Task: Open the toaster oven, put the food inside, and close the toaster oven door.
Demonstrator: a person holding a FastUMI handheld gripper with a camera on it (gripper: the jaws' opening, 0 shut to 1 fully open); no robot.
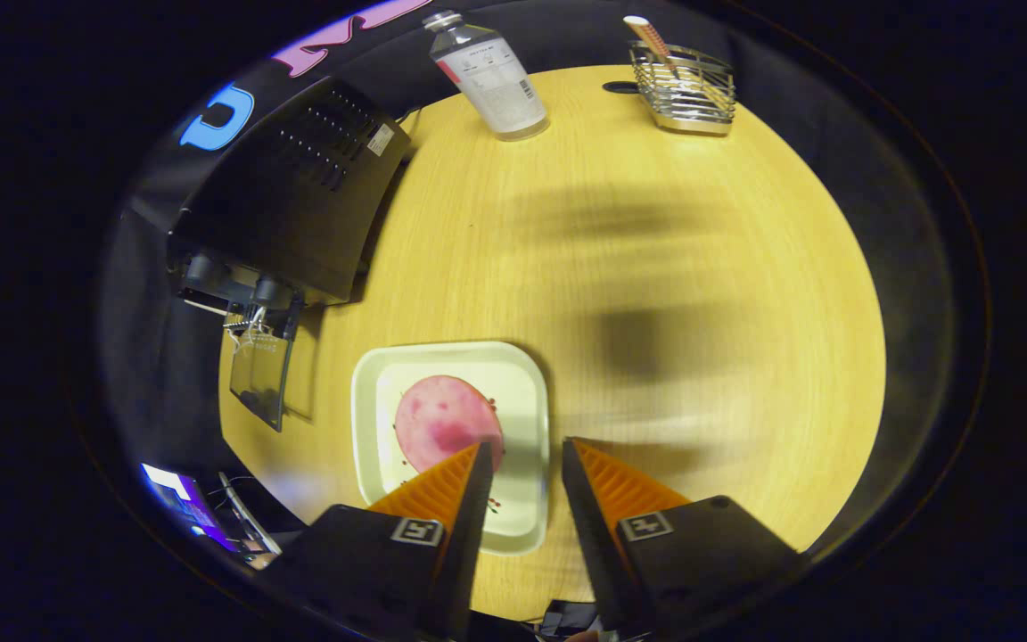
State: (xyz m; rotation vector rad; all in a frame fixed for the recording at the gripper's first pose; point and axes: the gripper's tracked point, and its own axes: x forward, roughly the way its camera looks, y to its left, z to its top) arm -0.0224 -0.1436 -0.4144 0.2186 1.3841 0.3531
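The hand-held gripper [524,450] hangs above the surface, tilted to look steeply down along its two fingers. The fingers [455,486] stand apart with a clear gap between them, their tips not meeting and nothing pressed between them. The ridged inner faces of both fingers angle in toward the gap.
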